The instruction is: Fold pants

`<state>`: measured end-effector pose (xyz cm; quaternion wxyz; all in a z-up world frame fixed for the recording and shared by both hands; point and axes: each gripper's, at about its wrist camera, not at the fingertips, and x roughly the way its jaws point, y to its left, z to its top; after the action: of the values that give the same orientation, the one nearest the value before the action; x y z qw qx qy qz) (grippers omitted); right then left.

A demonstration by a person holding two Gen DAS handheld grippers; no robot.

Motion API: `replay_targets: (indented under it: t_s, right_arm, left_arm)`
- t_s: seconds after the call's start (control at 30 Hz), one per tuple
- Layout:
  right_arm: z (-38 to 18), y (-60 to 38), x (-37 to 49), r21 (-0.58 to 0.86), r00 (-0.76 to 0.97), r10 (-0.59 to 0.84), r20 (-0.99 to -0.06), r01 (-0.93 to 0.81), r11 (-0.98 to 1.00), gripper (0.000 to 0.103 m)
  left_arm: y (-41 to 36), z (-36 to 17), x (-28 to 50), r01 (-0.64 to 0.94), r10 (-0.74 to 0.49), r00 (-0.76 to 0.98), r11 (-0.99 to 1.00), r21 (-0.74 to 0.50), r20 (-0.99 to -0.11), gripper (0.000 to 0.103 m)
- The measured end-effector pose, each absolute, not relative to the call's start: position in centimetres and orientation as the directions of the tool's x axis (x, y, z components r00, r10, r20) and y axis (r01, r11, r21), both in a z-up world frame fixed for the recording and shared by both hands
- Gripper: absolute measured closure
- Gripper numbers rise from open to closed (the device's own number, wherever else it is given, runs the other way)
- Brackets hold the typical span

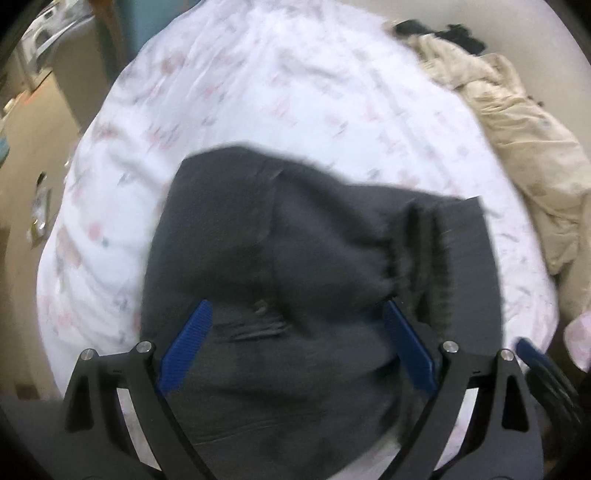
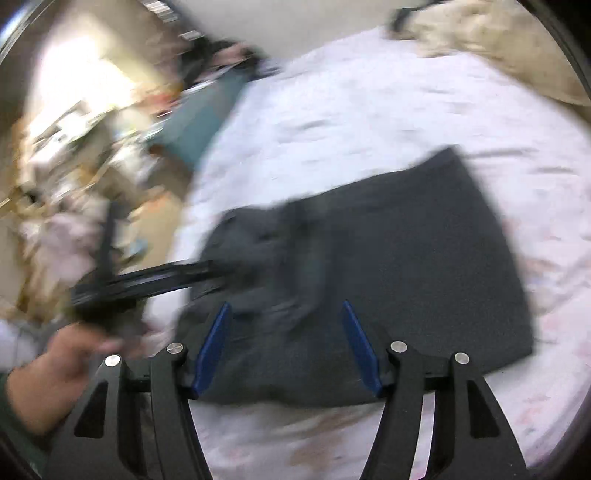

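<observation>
Dark grey pants [image 1: 295, 266] lie folded in a compact block on a white patterned bedsheet [image 1: 258, 81]. My left gripper [image 1: 297, 310] is open just above the pants, its blue pads [image 1: 184, 347] spread wide with nothing between them. In the right wrist view the pants [image 2: 388, 266] form a rough rectangle, more bunched at the left end. My right gripper [image 2: 286, 312] is open above their near edge. The left gripper [image 2: 155, 277] shows at the left, held by a hand, its tip at the pants' left end. Both views are blurred by motion.
A beige garment [image 1: 524, 125] lies crumpled at the bed's far right, with dark clothing [image 1: 454, 33] behind it. Left of the bed are a floor, a teal object [image 2: 199, 125] and cluttered furniture [image 2: 81, 122]. The sheet [image 2: 369, 103] extends beyond the pants.
</observation>
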<state>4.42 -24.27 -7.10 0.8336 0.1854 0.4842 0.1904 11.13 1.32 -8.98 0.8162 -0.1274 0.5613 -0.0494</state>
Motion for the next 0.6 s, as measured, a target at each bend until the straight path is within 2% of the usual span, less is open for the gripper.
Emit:
replay_targets:
  t_s: [0.07, 0.2, 0.3, 0.37, 0.43, 0.47, 0.5, 0.53, 0.6]
  right_arm:
    - [-8.7, -26.4, 4.7, 0.550, 0.487, 0.473, -0.734, 0.017, 0.835, 0.040]
    - [-10.8, -30.0, 4.9, 0.527, 0.496, 0.360, -0.790, 0.250, 0.812, 0.040]
    - [-10.4, -33.4, 4.9, 0.614, 0.549, 0.385, -0.742, 0.324, 0.720, 0.040]
    - [-10.1, -35.2, 4.5, 0.637, 0.579, 0.375, -0.724, 0.355, 0.684, 0.040]
    - [-10.2, -37.3, 3.8, 0.656, 0.593, 0.365, -0.718, 0.399, 0.641, 0.040]
    - [-10.4, -38.0, 3.5, 0.673, 0.597, 0.374, -0.710, 0.416, 0.612, 0.040]
    - [-10.7, -38.6, 3.2, 0.687, 0.598, 0.384, -0.704, 0.434, 0.583, 0.040]
    - [-10.9, -39.1, 2.8, 0.695, 0.598, 0.388, -0.701, 0.451, 0.561, 0.040]
    - [-11.1, -39.8, 2.2, 0.708, 0.604, 0.392, -0.694, 0.472, 0.526, 0.040]
  left_arm:
    - [-0.5, -8.4, 12.6, -0.036, -0.263, 0.343, 0.956, -0.292, -0.902, 0.011]
    - [-6.2, -9.7, 16.6, 0.037, -0.271, 0.230, 0.962, -0.270, -0.935, 0.011]
    - [-10.2, -10.9, 17.7, 0.080, -0.233, 0.215, 0.972, -0.221, -0.948, 0.011]
    - [-11.9, -11.8, 18.2, 0.095, -0.164, 0.226, 0.985, -0.146, -0.960, 0.012]
    - [-12.5, -12.1, 17.6, 0.097, -0.082, 0.242, 0.993, -0.060, -0.967, 0.034]
    - [-12.6, -12.1, 17.7, 0.100, -0.030, 0.250, 0.995, -0.005, -0.968, 0.064]
    - [-12.2, -11.9, 17.4, 0.100, 0.008, 0.266, 0.994, 0.036, -0.964, 0.085]
    - [-11.7, -11.4, 17.2, 0.105, -0.047, 0.274, 0.994, -0.019, -0.961, 0.092]
    - [-10.9, -9.5, 17.0, 0.117, -0.123, 0.298, 0.989, -0.092, -0.946, 0.093]
